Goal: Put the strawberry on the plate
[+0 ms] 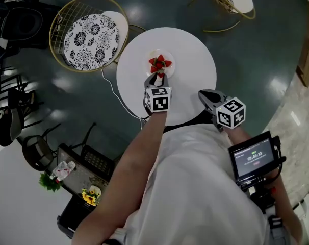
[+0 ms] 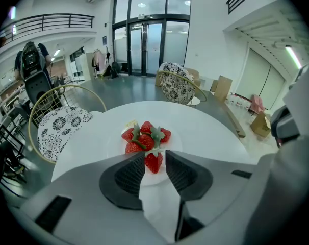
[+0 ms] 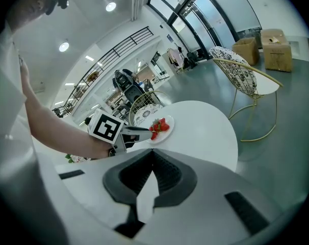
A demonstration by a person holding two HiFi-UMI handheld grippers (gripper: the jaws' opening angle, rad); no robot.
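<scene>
One strawberry (image 2: 153,162) sits between the fingers of your left gripper (image 2: 154,157), hull up and tip hanging down. The fingers are clenched on it with only the berry's width between them: one touches it, and the other shows at most a sliver of white beside it, so I judge the hold to be light, enough to carry soft fruit without bruising it. Just beyond those fingertips lies the plate (image 2: 175,143), and the berry hangs over its near rim, close above it. I can't tell whether it touches the plate. Further beyond the fingers, several more strawberries (image 2: 143,137) are heaped in the plate's middle, which is likely why you bring this one in low at the edge, where there is bare room to set it. The plate itself stands on the round white worktop (image 1: 195,65), and your left arm reaches across the worktop from its near side. Off to the right, your right gripper (image 1: 203,94) hangs near the worktop's near edge, well apart from the plate. Its fingers are pressed together on nothing and point towards the left gripper, parked clear because this placing needs only one hand.
</scene>
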